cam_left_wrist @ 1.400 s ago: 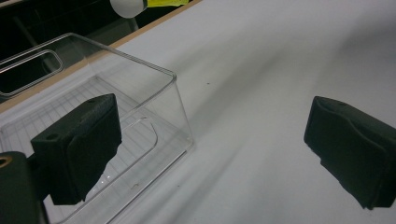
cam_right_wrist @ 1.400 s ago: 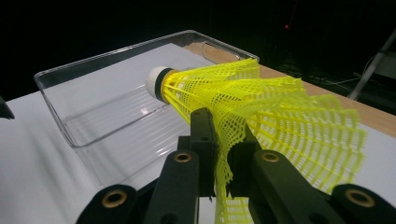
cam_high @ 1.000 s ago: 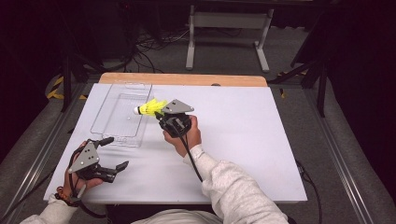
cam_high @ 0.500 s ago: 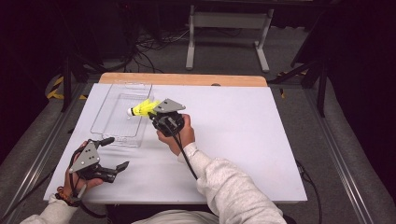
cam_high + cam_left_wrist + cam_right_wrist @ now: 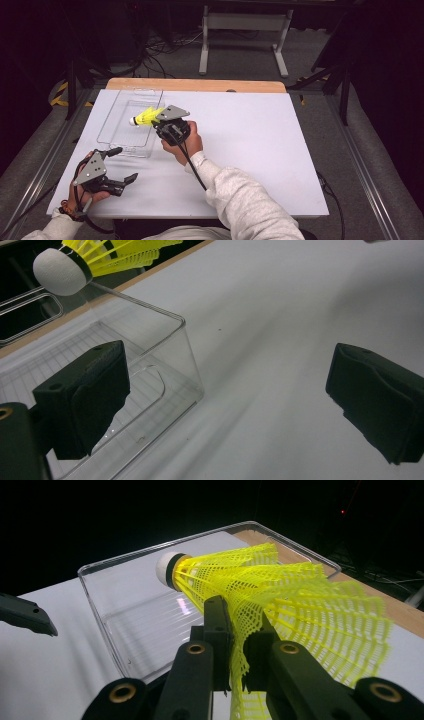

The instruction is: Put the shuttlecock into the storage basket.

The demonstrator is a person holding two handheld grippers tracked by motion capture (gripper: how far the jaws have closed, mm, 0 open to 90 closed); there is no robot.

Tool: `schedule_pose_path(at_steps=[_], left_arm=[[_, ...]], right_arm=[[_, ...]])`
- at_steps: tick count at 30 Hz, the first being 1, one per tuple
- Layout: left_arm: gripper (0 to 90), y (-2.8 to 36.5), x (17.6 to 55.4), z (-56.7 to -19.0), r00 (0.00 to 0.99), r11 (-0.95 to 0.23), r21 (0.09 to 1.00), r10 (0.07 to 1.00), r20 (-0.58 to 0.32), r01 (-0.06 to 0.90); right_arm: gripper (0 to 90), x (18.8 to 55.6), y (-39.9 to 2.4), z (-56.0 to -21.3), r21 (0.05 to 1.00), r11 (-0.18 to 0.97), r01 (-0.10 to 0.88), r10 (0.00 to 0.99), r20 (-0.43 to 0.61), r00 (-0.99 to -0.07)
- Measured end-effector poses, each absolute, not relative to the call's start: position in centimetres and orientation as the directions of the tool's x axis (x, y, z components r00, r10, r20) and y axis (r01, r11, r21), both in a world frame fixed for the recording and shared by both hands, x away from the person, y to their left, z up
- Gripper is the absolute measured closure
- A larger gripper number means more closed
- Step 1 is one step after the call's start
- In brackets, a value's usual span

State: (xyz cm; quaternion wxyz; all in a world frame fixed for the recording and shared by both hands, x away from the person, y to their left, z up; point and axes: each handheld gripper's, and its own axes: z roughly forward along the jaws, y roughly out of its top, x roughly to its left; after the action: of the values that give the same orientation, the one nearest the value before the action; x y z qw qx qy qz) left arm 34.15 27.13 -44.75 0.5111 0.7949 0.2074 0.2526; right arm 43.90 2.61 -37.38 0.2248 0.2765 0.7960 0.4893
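Right gripper (image 5: 156, 121) pinches the yellow mesh skirt of a shuttlecock (image 5: 145, 117) between nearly closed jaws, holding it in the air over the near right edge of a clear plastic tray (image 5: 113, 131), white cork tip pointing across the tray. Left gripper (image 5: 119, 165) rests low near the table's (image 5: 260, 140) front left corner, jaws wide apart and empty. The grip is on thin, springy mesh, so the shuttlecock could twist or slip. Released this close to the rim, it might land on the wall and roll out onto the table.
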Motion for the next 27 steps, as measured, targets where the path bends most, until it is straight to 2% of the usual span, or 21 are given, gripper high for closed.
schedule_pose_path(at_steps=[27], left_arm=[[4.9, 27.4, 33.9, -44.6, 0.787, -0.379, 0.923, 0.589, 0.181, 0.072]], right_arm=[[84.8, 44.4, 7.2, -37.6, 0.876, 0.439, 0.202, 0.593, -0.114, -0.797]])
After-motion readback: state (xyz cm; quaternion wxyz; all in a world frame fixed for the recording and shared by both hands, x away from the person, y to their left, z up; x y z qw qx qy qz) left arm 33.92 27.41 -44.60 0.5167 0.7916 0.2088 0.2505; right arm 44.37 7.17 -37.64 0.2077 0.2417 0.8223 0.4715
